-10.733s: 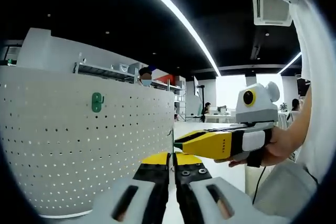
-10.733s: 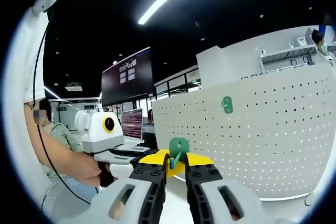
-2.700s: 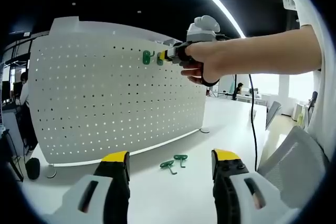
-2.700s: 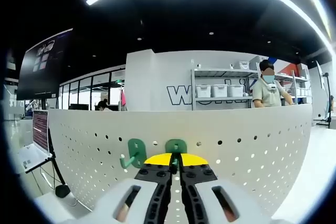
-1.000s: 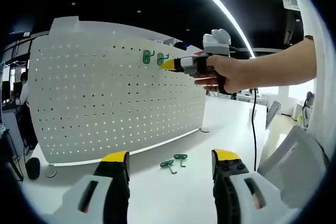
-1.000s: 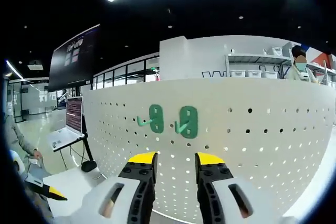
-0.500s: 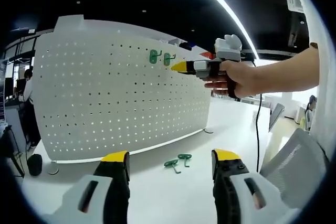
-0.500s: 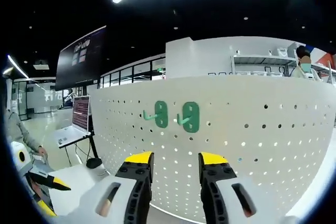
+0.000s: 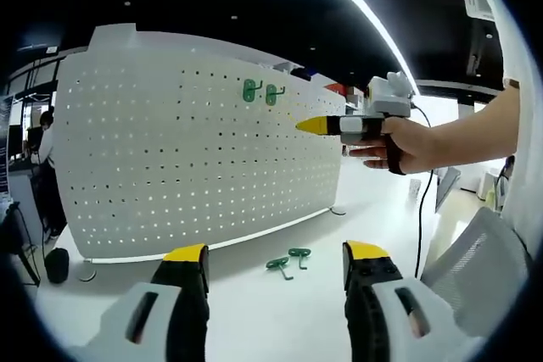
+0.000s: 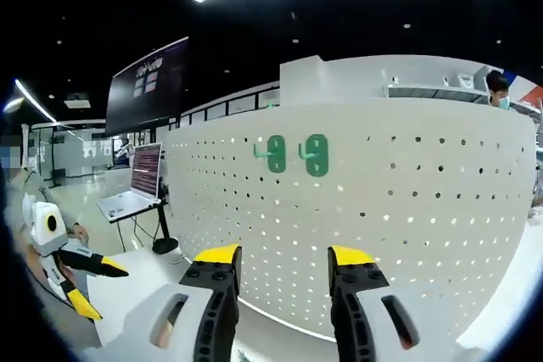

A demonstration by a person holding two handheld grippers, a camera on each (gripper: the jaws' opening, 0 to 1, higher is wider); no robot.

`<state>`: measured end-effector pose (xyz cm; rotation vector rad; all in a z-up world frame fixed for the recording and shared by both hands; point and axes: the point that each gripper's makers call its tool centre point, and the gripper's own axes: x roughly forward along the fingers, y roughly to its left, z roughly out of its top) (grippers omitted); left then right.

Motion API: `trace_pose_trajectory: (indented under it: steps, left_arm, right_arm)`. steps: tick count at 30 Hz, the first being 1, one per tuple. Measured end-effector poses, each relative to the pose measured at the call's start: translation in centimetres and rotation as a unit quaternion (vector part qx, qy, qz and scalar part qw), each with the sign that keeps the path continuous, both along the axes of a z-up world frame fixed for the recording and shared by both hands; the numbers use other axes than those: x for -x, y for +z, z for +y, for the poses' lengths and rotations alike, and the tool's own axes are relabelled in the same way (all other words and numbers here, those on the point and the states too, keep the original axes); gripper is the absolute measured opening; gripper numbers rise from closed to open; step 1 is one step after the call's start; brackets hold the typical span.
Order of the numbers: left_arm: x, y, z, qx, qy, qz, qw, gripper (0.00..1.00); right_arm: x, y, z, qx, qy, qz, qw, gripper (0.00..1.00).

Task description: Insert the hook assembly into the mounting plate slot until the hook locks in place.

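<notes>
- Office hall with a dark ceiling and long strip lights; a white tabletop [image 9: 280, 311] carries a curved white perforated mounting plate [image 9: 170, 167] standing upright on small round feet.
- Two green plastic hooks [image 9: 259, 91] hang side by side in holes near the top edge of the plate, their prongs projecting outward; in the right gripper view the same pair [image 10: 296, 155] shows face-on, the left-hand one [image 10: 273, 153] just beside the right-hand one [image 10: 315, 155].
- Two further loose green hooks [image 9: 288, 259] lie on the tabletop in front of the plate's lower edge, touching or nearly touching each other.
- Right gripper [image 9: 316, 125], held in a person's hand [image 9: 399, 140], floats in the air apart from the plate, below and to the right of the mounted hooks; in its own view [image 10: 281, 262] the yellow-tipped jaws stand spread with nothing between them.
- Left gripper [image 9: 276, 258], low over the tabletop, has its jaws spread wide and empty; it also appears at the lower left of the right gripper view [image 10: 89, 281].
- Background: a laptop [image 10: 136, 192] on a stand and a dark wall screen [image 10: 157, 74] to the left of the plate.
</notes>
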<state>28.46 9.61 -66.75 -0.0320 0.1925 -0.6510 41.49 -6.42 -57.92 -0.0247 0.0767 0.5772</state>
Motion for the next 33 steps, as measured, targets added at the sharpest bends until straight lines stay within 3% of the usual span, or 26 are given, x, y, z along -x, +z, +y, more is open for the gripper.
trace_pose_trajectory:
  steps: [7, 33]
  left_arm:
    - [0.0, 0.1, 0.0, 0.005, 0.001, 0.0, 1.0, 0.66]
    - [0.1, 0.2, -0.3, 0.007, -0.006, -0.001, 1.0, 0.68]
  right_arm:
    - [1.4, -0.9, 0.0, 0.005, 0.022, 0.008, 0.9997, 0.43]
    - [6.0, -3.2, -2.2, 0.007, 0.027, 0.017, 0.9995, 0.47]
